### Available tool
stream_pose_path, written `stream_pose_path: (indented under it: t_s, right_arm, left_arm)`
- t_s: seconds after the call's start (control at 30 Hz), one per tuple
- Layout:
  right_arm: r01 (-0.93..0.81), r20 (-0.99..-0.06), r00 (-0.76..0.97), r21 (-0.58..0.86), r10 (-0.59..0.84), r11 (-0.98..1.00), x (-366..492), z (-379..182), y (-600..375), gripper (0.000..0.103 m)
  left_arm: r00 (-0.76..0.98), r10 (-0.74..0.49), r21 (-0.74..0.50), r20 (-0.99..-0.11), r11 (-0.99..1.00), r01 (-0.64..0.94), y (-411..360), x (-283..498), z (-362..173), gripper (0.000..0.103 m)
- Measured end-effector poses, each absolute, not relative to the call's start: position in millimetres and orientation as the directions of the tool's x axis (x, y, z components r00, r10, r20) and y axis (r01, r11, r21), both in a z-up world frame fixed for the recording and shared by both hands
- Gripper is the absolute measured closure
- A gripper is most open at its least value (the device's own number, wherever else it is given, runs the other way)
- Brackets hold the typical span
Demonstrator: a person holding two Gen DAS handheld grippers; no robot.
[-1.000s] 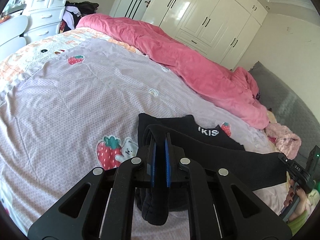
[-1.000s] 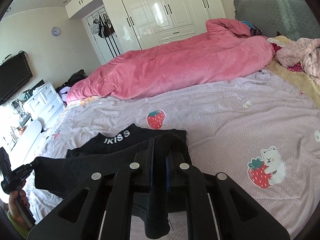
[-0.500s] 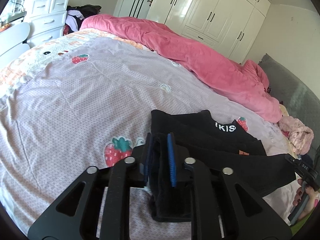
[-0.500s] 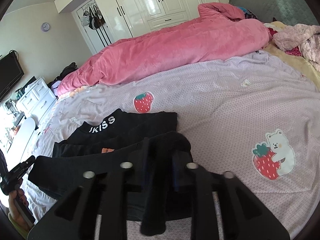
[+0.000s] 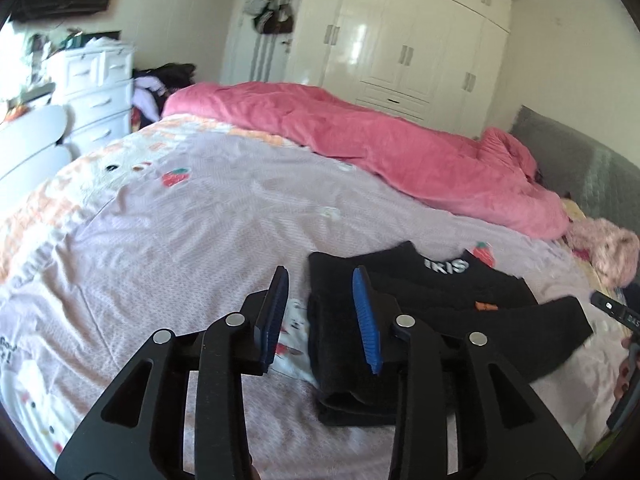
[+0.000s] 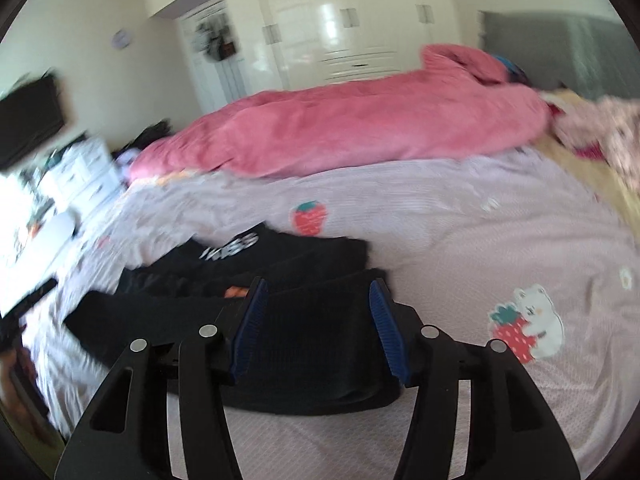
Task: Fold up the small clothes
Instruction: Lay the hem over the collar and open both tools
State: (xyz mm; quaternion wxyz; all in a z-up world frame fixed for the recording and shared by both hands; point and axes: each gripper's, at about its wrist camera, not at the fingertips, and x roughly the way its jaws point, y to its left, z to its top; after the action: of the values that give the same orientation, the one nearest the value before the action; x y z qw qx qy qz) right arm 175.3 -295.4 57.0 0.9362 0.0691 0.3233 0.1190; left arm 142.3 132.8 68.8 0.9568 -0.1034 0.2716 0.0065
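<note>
Both pairs of jaws have just been opening and neither has hold of anything. The left gripper [image 5: 320, 312] stands part open, its blue pads [image 5: 366, 320] apart, with only the printed bed sheet [image 5: 180, 240] showing in the gap; the black garment [image 5: 432, 320] lies just right of that gap, its near left corner passing under the right-hand finger. The right gripper [image 6: 316, 320] stands wider, and the garment's [image 6: 312, 340] folded near end lies on the sheet below and between its pads [image 6: 386, 328], which do not press on it.

The black garment lies in stepped folds towards the near edge of the bed, a white-lettered waistband [image 5: 446, 266] at its far side and a small orange tag [image 5: 485, 306] further in. In the right wrist view the lettering [image 6: 230, 249] and the tag [image 6: 235, 291] are blurred.

No container shows on the bed. Around the garment the lilac sheet carries strawberry prints [image 6: 309, 218] and a bear with a strawberry [image 6: 528, 328] towards the right edge. A rumpled pink duvet [image 5: 380, 152] runs along the far side of the bed, and a fluffy pink bundle [image 5: 604, 252] lies near the grey headboard [image 5: 600, 172]. Beyond the bed stand a white wardrobe [image 5: 400, 48], a white chest of drawers [image 5: 100, 92] with dark clothes piled beside it, and a dark screen [image 6: 30, 120] on the wall. Nothing lies between the grippers and the garment. At the right edge of the left wrist view the other gripper's body and a person's fingers [image 5: 624, 376] are partly visible.
</note>
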Motion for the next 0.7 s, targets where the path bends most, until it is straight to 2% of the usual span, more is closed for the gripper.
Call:
stream_pose_path:
  t_s: [0.1,0.3,0.47,0.57,0.7]
  right_arm:
    - [-0.291,-0.602,0.728,0.164,0.329,0.943,167,59,-269,0.061]
    - [-0.44,-0.69,0.615,0.101,0.381,0.892,152,39,-231,0.063]
    - [-0.474,-0.774,0.525,0.079,0.353,0.877,141,4,-212,0.065]
    - [-0.474,-0.796,0.491,0.096,0.354,0.875,139,-8,-207,0.067]
    - [-0.46,-0.807,0.506,0.048,0.306,0.887,142,-16,-201,0.068]
  left_arm:
    - [0.836,-0.1,-0.171,-0.54,0.985,0.007,113,138,65,0.078]
    - [0.725,-0.261,-0.171,-0.638,0.965,0.198,62,134,35,0.078]
    - [0.618,-0.293,-0.111,-0.729,0.942,0.315,23,135,1,0.078]
    - [0.584,-0.312,-0.108,-0.75,0.928,0.356,14,133,-7,0.078]
    - [0.573,-0.293,-0.097,-0.766,0.933,0.347,12,139,-19,0.078]
